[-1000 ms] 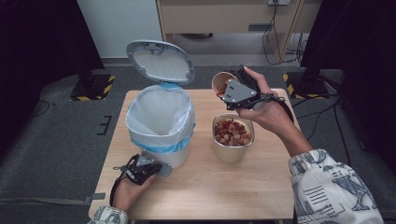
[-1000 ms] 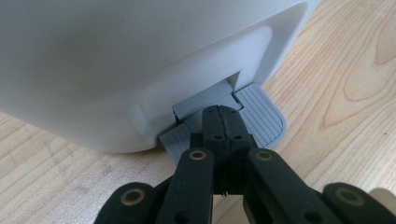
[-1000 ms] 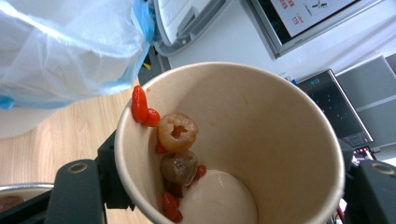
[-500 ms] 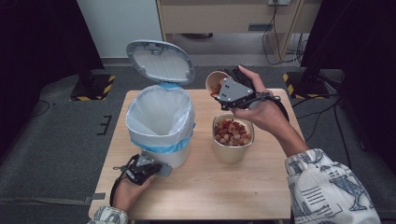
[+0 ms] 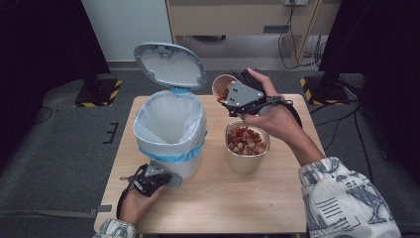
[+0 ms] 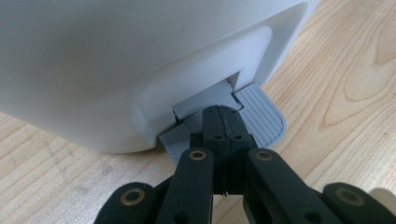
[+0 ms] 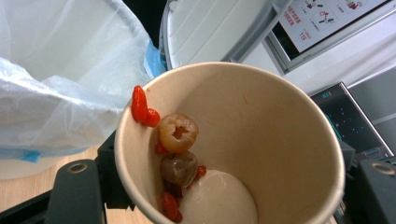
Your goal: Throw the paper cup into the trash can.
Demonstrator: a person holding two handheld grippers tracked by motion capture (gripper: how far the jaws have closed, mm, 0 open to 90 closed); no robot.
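Since a second ago, the paper cup (image 5: 224,87) has drifted a little closer to the bin (image 5: 171,134) and tipped further onto its side, while the other hand has kept its place.

That cup sits clamped between the jaws of the right gripper (image 5: 233,96), lifted above the table (image 5: 257,198) just to the right of the bin's open mouth, its rim turned toward the bin. In the right gripper view a few dried fruits and red berries (image 7: 175,140) cling to the lower wall of the cup, near the lip. A second cup (image 5: 246,146), full of the same fruit, stands on the table right of the bin, below the raised one.

At the bin's foot, the left gripper (image 5: 157,179) has its jaws pressed together, empty, bearing down on the grey pedal (image 6: 261,116). The lid (image 5: 171,65) stands up behind the bin, and the white liner (image 5: 168,116) is open.

Judging by this, the step in hand is emptying leftovers into the bin. The next move calls for carrying the cup fully over the liner and tipping it steeper so the sticky pieces fall, with the pedal kept down.
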